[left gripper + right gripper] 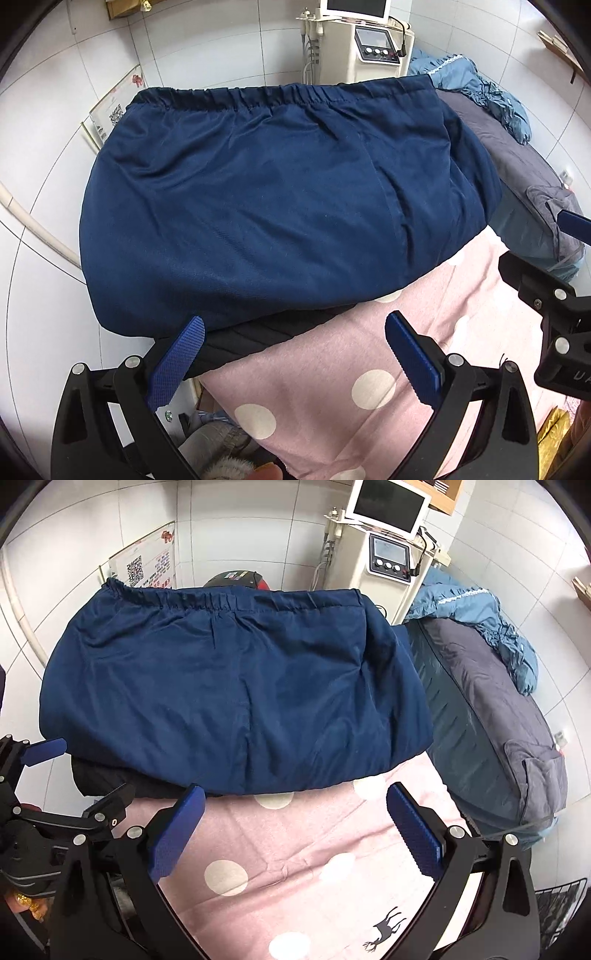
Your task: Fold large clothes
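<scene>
Navy garment [266,199] lies folded on a pink polka-dot bed sheet [325,373], long axis side to side, elastic hem toward the beige machine [384,557]; left tongs [293,363] and right tongs [295,838] gape, released, nearby

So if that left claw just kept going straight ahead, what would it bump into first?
Most likely the folded navy garment, at its near edge, where a darker layer shows beneath. The open left claw hovers above the pink dotted sheet and points at that edge; depth is hard to judge.
</scene>
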Demonstrator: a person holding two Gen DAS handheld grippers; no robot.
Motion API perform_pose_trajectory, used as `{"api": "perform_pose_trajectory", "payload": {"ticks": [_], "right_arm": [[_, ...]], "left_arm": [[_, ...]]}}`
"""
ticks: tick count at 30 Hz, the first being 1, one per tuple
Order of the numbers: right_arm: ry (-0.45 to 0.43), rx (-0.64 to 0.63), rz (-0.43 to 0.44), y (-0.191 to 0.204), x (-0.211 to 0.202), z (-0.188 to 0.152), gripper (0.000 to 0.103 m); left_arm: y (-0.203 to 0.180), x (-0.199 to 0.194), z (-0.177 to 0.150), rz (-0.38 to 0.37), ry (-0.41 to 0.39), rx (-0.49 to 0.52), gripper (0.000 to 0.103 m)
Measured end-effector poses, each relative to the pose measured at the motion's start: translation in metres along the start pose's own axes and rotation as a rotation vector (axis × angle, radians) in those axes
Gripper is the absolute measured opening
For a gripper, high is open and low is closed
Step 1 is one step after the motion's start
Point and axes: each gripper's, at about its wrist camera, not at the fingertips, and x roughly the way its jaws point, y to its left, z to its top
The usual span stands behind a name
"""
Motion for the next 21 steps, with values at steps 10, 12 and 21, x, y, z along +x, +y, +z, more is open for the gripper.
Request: {"api": "perform_pose_trajectory", "payload": {"ticks": [10,12,21], "right_arm": [[0.018,-0.028,-0.001,0.0073,0.0033,-0.0008,0.097],[0.021,-0.030,-0.001,0.0080,0.0042,-0.0011,0.097],[0.033,-0.033,-0.001,0.0082,0.0073,-0.0021,0.097]], "left_arm": [[0.0040,0.0047,0.0004,0.007,0.017,-0.008,0.096],[0.0038,0.0060,0.0004,0.004,0.021,-0.009,0.096],[0.0036,0.0083,0.0007,0.011,0.029,-0.009,0.096]]}}
